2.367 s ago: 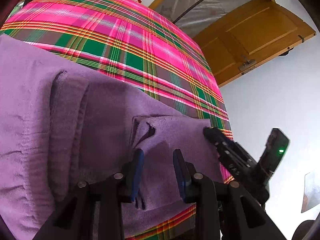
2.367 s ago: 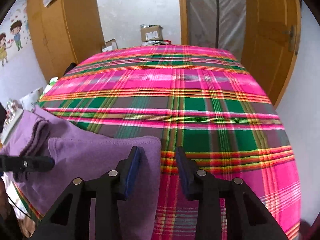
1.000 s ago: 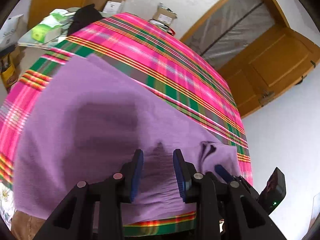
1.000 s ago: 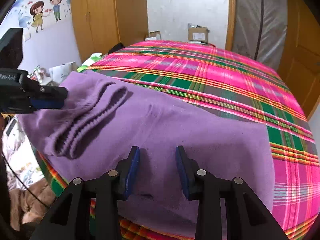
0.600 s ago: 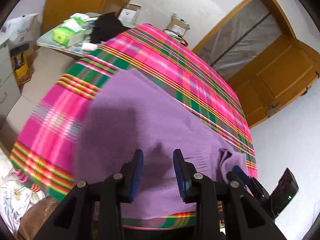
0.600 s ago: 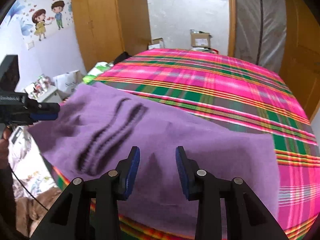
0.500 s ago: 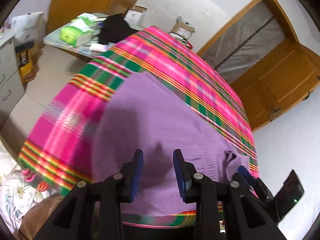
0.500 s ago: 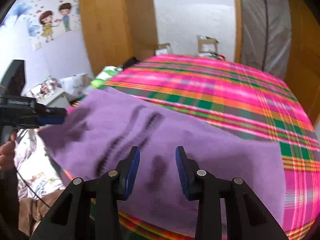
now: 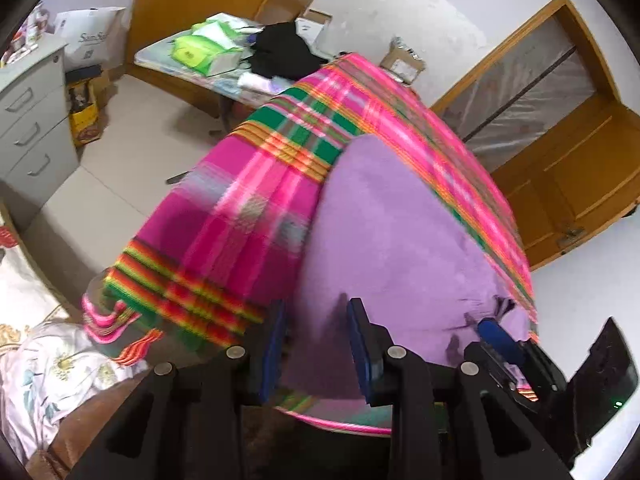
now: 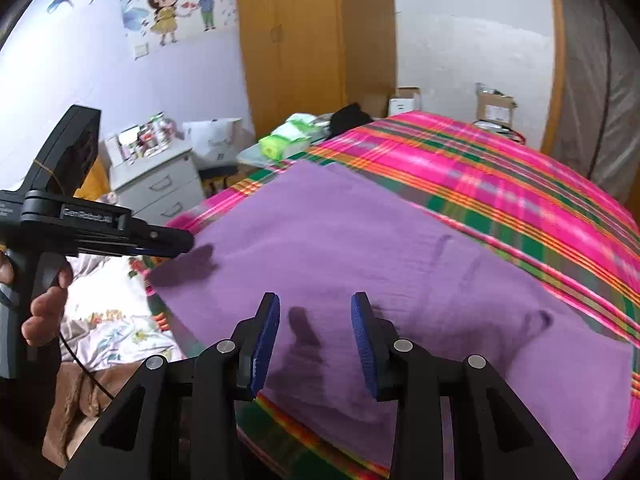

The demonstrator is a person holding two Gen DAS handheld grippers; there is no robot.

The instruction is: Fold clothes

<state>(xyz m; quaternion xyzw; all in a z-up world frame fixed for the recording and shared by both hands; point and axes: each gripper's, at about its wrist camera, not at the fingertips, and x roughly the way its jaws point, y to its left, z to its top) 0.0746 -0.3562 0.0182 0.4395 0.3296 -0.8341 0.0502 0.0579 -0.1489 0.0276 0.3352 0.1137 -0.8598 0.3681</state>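
cloth: I see the flat purple fleece cloth [image 10: 360, 248] spread on the bed with the pink-green plaid cover [image 10: 500, 176], at its near edge | left gripper [image 9: 316, 340]: fingers apart, clamping nothing, above the cloth | right gripper [image 10: 316, 336]: fingers apart, holding nothing

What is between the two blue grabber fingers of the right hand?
Nothing: the right gripper hangs open over the purple cloth, as the right wrist view shows.
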